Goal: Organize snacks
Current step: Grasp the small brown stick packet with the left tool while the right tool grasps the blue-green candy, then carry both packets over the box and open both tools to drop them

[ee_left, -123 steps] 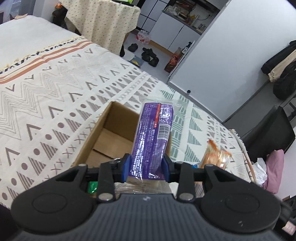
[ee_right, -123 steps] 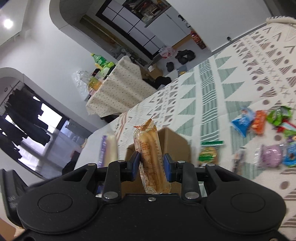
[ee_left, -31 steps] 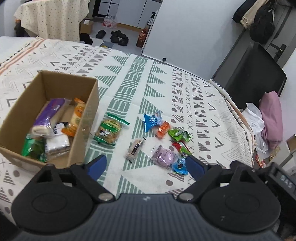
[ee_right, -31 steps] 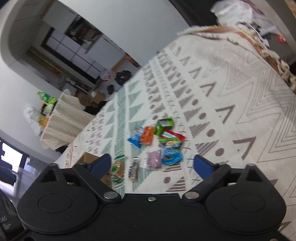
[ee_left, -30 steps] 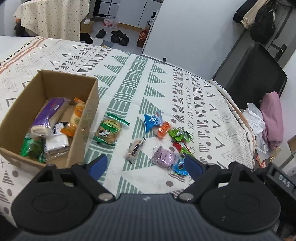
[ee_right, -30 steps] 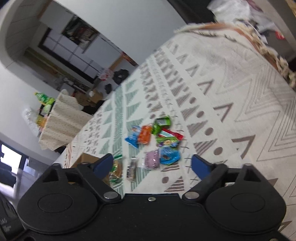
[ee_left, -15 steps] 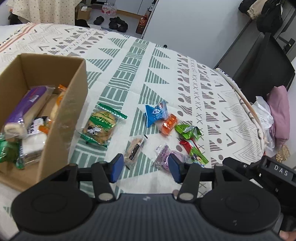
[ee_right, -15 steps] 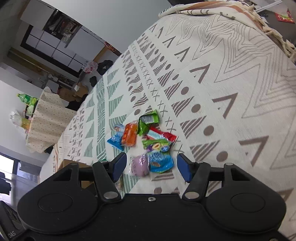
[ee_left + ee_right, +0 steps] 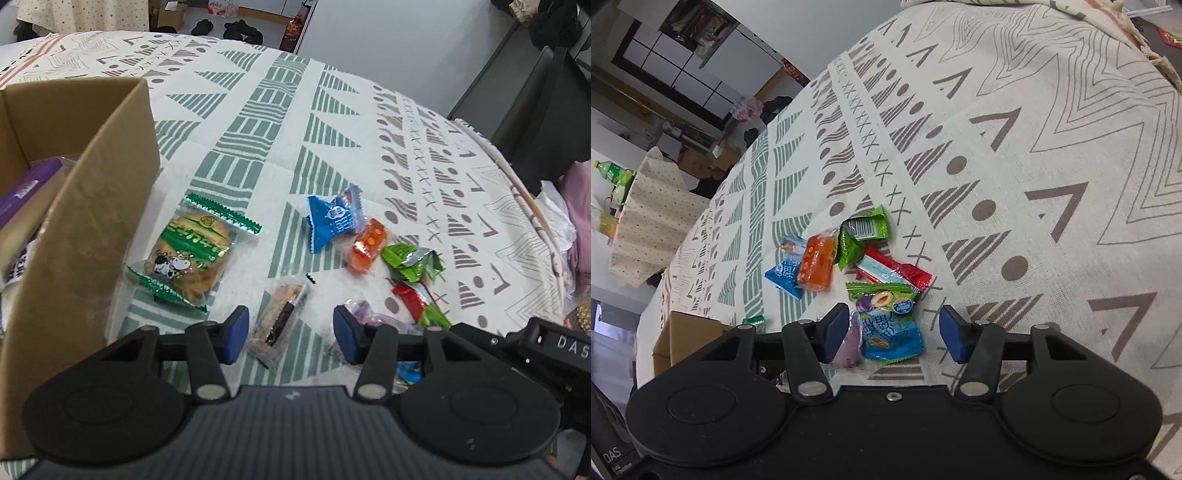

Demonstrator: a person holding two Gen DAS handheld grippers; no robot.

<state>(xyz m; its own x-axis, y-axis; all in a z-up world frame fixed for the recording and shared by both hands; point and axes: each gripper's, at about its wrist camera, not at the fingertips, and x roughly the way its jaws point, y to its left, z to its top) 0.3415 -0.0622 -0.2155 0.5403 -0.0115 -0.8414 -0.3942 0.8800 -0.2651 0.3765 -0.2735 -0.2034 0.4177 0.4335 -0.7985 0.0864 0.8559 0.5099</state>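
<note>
The left gripper hangs over a clear-wrapped bar that lies on the patterned cloth; its jaws have just been closing and stand partly spread, the bar between them but not pinched. The right gripper is likewise partly spread after closing, astride a blue pack with a purple pack just beside its left pad, neither gripped. Farther off lie an orange sweet, a green pack, a red wrapper and another blue pack, bunched together. A green biscuit pack lies just beside the cardboard box, which holds a purple pack.
</note>
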